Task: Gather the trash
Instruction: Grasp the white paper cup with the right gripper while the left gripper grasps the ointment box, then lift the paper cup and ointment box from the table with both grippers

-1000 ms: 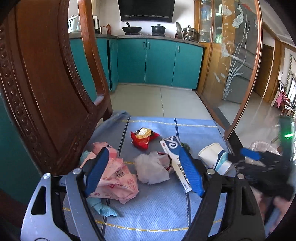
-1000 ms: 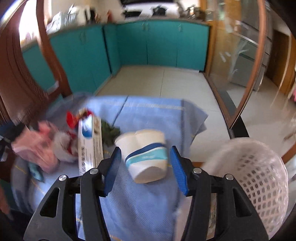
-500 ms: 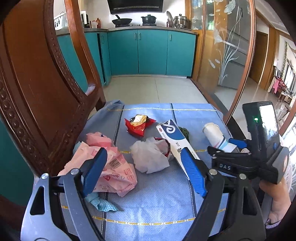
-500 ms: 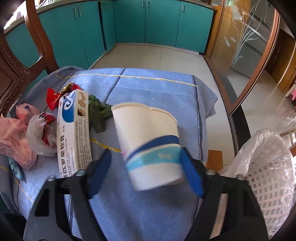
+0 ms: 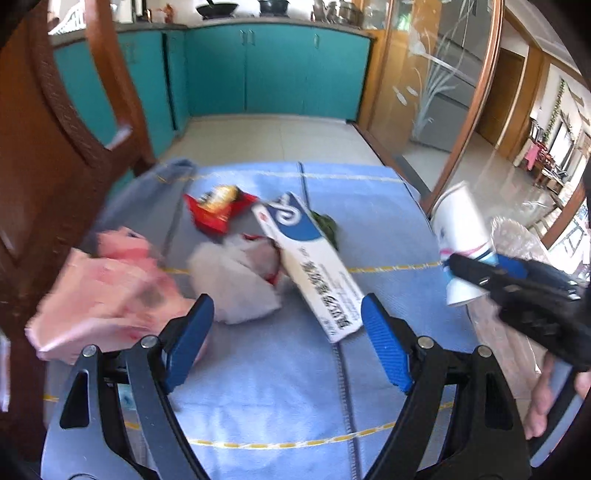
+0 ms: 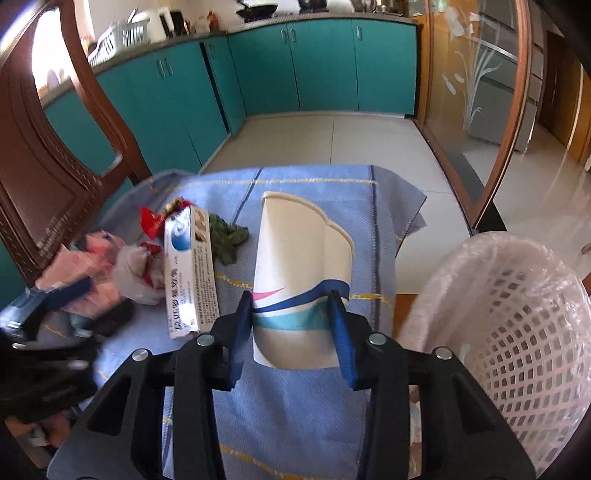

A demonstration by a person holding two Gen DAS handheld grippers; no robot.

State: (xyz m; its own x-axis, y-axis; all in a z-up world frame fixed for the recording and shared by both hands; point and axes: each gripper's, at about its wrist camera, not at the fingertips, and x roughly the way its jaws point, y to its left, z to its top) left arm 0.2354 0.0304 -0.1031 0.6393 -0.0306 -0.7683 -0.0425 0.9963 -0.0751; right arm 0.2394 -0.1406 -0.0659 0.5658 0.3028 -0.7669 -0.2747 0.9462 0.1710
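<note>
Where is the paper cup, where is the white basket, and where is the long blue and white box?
paper cup [image 6: 295, 258]: right wrist view, on its white side wall.
white basket [image 6: 517, 332]: right wrist view, on its lattice wall.
blue and white box [image 5: 314, 266]: left wrist view, on its top face.

Home kitchen, teal cabinets [image 6: 325, 62], wok on counter [image 5: 217, 7], carved wooden chair [image 6: 44, 173], tiled floor [image 6: 332, 140]

Bright daylight enters from the right of both frames, with glare on the glossy pale tiled floor [image 5: 491, 184]. Fisheye curvature bends the edges; corners vignette black. Motion blur smears the crumpled pink plastic bag [image 5: 107, 291] at left.
</note>
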